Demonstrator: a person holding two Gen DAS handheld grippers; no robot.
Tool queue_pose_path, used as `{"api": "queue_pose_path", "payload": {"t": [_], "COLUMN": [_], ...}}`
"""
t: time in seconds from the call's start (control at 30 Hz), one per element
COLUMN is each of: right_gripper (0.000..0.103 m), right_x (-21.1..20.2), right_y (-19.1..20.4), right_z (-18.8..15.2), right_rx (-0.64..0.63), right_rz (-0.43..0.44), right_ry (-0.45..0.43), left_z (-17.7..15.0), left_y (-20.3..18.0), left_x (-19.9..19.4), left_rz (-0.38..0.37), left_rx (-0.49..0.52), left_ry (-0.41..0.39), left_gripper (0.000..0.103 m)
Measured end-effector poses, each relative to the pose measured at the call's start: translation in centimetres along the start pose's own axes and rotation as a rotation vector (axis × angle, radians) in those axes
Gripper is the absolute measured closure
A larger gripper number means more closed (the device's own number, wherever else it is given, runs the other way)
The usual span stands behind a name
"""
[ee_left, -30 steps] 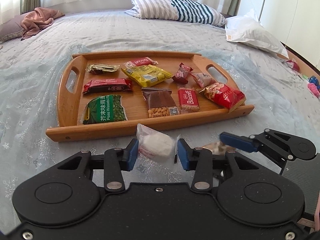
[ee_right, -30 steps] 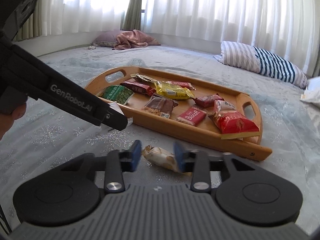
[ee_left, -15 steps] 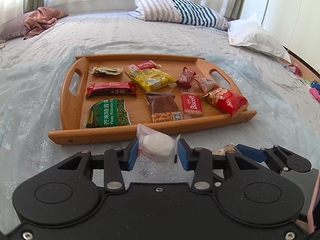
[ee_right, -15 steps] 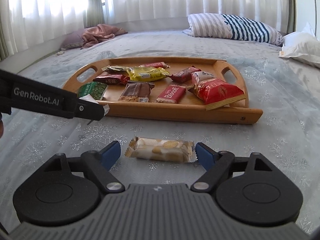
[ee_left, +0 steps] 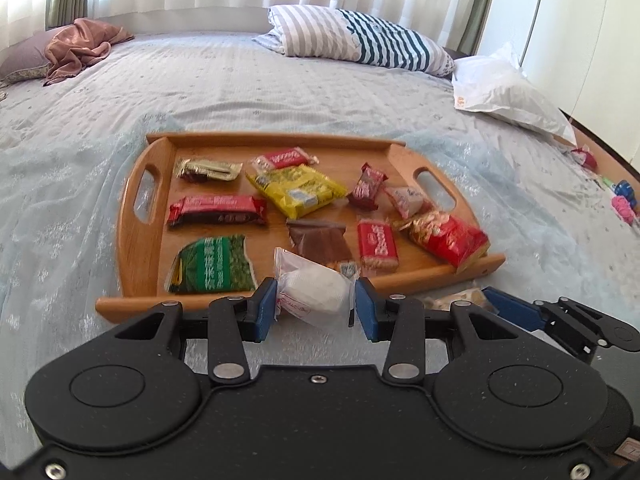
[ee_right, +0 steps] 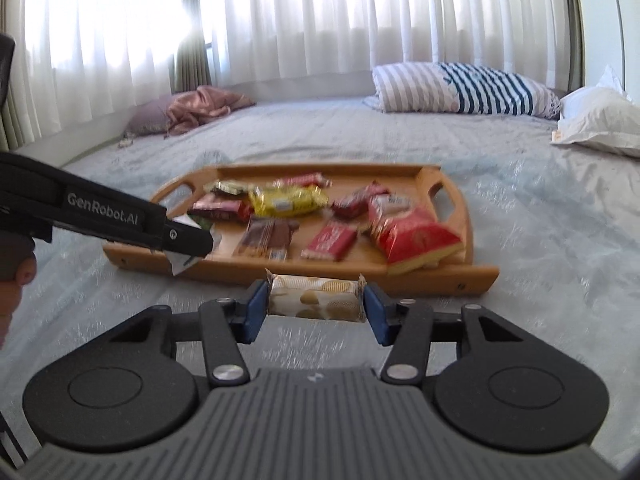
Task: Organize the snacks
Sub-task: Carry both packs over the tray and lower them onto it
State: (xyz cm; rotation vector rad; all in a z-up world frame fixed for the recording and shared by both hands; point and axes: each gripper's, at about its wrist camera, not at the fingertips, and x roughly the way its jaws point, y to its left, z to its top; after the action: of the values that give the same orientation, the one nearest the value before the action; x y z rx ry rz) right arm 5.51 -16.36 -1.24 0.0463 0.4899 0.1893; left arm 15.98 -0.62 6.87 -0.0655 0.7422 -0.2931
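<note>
A wooden tray (ee_left: 140, 236) on the bed holds several snack packets, among them a green pea bag (ee_left: 212, 266), a yellow bag (ee_left: 296, 194) and a red bag (ee_left: 450, 240). My left gripper (ee_left: 316, 308) is shut on a white clear-wrapped snack (ee_left: 312, 290), held above the tray's near rim. My right gripper (ee_right: 316, 306) is shut on a beige biscuit packet (ee_right: 314, 298), held lifted just in front of the tray (ee_right: 440, 280). The left gripper also shows in the right wrist view (ee_right: 188, 240), and the right gripper's finger shows in the left wrist view (ee_left: 508, 308).
A striped pillow (ee_left: 360, 36) and a white pillow (ee_left: 504, 92) lie at the far side of the bed. A pink cloth (ee_left: 76, 48) lies far left. Small items (ee_left: 622, 200) sit at the bed's right edge.
My right gripper closed on the biscuit packet and lifted it off the bed. My left gripper moved up and toward the tray with the white snack.
</note>
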Motion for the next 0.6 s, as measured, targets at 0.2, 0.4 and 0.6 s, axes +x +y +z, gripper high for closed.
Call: {"api": "queue_pose_path", "payload": {"t": [0.2, 0.4, 0.6], "right_gripper": [0.047, 0.047, 0.046], "right_x": [0.0, 2.2, 5.9], "right_y": [-1.6, -3.9, -6.0], "right_z": [3.2, 6.6, 9.3], "right_rx": [-0.012, -0.017, -0.024], "right_rz": [-0.029, -0.012, 0.028], "right_ry": [-0.080, -0.116, -0.082], "left_z": [3.5, 7.6, 11.0], "left_y": [-0.7, -1.3, -1.5], "left_x": [0.4, 2.4, 6.2], "left_rz": [-0.028, -0.071, -0.092], "left_rx": [0.003, -0.019, -0.063], "left_ry": [-0.038, -0.034, 0.006], "left_gripper": [0.063, 0.063, 0.063]}}
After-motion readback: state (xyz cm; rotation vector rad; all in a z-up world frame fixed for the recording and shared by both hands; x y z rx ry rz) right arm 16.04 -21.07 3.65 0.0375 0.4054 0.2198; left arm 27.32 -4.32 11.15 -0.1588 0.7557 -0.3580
